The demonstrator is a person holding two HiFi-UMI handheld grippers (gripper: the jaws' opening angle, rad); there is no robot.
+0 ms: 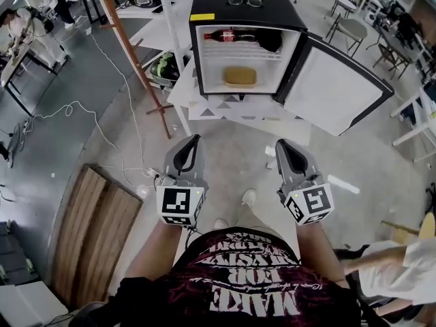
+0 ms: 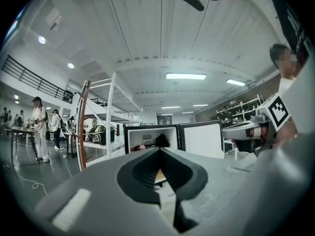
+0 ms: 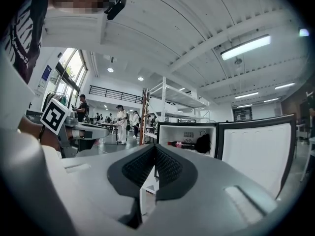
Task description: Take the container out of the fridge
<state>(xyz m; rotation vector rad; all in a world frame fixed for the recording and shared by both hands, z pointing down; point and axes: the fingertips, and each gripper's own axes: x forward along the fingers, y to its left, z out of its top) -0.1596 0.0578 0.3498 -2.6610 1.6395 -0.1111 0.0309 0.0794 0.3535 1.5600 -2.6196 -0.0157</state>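
A black mini fridge stands ahead with its door swung open to the right. A tan container sits on its lower shelf. A cola bottle and a dark object lie on the upper shelf. My left gripper and right gripper are held level side by side, well short of the fridge, both shut and empty. In the left gripper view the container shows just behind the left gripper. In the right gripper view the right gripper points at the fridge, with the bottle visible.
Glasses lie on the fridge top. The fridge rests on a low white platform. A slanted wooden pole and a white rack stand at its left. A wooden board and cables lie on the floor at left. People work at tables beyond.
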